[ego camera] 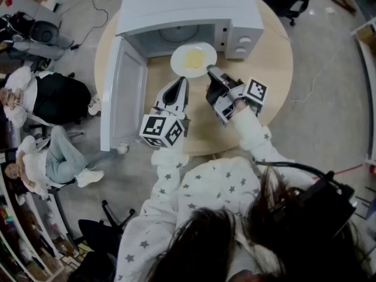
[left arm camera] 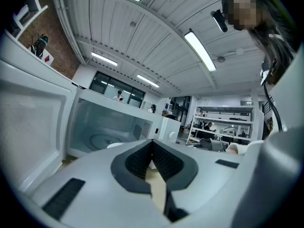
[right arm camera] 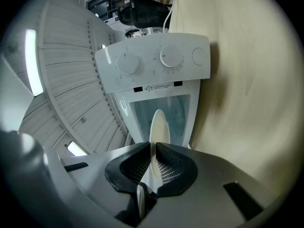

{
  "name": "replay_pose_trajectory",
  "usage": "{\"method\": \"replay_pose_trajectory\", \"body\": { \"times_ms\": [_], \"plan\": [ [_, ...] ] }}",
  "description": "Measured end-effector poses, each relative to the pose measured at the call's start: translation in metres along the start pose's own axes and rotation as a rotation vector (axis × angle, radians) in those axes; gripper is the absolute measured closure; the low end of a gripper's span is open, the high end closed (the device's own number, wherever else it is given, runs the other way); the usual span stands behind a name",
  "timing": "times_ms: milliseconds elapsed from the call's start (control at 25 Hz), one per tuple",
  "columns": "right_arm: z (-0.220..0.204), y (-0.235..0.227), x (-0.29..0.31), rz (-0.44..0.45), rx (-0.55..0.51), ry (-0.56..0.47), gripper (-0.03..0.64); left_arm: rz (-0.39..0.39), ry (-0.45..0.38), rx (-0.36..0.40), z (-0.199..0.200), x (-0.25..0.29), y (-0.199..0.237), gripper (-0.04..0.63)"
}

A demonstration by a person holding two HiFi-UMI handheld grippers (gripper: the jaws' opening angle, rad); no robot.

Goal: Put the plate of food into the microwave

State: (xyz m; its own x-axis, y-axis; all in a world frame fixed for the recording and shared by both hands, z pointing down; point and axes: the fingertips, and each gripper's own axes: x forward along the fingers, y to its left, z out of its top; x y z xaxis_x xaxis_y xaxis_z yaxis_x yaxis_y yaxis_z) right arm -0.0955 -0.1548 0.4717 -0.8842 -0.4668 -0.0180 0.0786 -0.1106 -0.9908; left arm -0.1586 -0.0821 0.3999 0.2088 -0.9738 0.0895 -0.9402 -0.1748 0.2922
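**A:** Where's the plate (ego camera: 192, 59)?
**B:** Right at the mouth of the open microwave (ego camera: 188, 4), food (ego camera: 194, 57) on top. The right tool (ego camera: 211, 72) is clamped on its near rim.
**A:** And the left tool (ego camera: 183, 81)?
**B:** Jaws together, nothing in them, over the surface (ego camera: 267, 63) beside the door (ego camera: 120, 93).

Not really getting any readable words, brands or numbers here. The microwave (ego camera: 188, 7) is showing a control panel (right arm camera: 154, 63) with tiny marks around its two dials (right arm camera: 127, 63), but they're coming out way too small to read. Between the dials and the microwave's opening, a thin label strip (right arm camera: 156, 87) is carrying a little warning triangle plus a line of print, also blurring out. In front of the microwave, square markers (ego camera: 155, 126) on the left gripper (ego camera: 183, 81) and the right gripper (ego camera: 211, 71) are showing black-and-white patterns only.
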Motion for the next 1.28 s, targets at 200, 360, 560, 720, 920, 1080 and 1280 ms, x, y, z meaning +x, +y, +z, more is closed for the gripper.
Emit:
{"method": "replay_pose_trajectory", "body": {
  "times_ms": [200,360,560,720,920,1080,1280],
  "plan": [
    [-0.006,0.007,0.000,-0.008,-0.006,-0.006,0.595,0.012,-0.004,-0.002,0.005,-0.007,-0.003,0.594],
    [-0.011,0.014,-0.002,-0.021,0.002,-0.034,0.595,0.008,-0.002,-0.015,0.010,-0.014,-0.007,0.594],
    [0.003,0.017,0.004,-0.024,0.005,-0.110,0.595,0.009,0.002,-0.020,0.009,-0.003,-0.011,0.594],
    [0.007,0.012,-0.002,-0.035,0.004,-0.145,0.595,0.001,0.010,-0.035,0.003,0.002,-0.016,0.594],
    [0.009,0.011,-0.003,-0.040,-0.004,-0.161,0.595,-0.018,0.032,-0.038,-0.002,0.012,-0.017,0.594],
    [0.011,0.009,-0.005,-0.049,-0.014,-0.171,0.595,-0.038,0.047,-0.039,-0.005,0.019,-0.018,0.594],
    [0.012,0.011,-0.005,-0.048,-0.026,-0.177,0.595,-0.052,0.060,-0.037,-0.005,0.028,-0.015,0.594]
  ]
}}
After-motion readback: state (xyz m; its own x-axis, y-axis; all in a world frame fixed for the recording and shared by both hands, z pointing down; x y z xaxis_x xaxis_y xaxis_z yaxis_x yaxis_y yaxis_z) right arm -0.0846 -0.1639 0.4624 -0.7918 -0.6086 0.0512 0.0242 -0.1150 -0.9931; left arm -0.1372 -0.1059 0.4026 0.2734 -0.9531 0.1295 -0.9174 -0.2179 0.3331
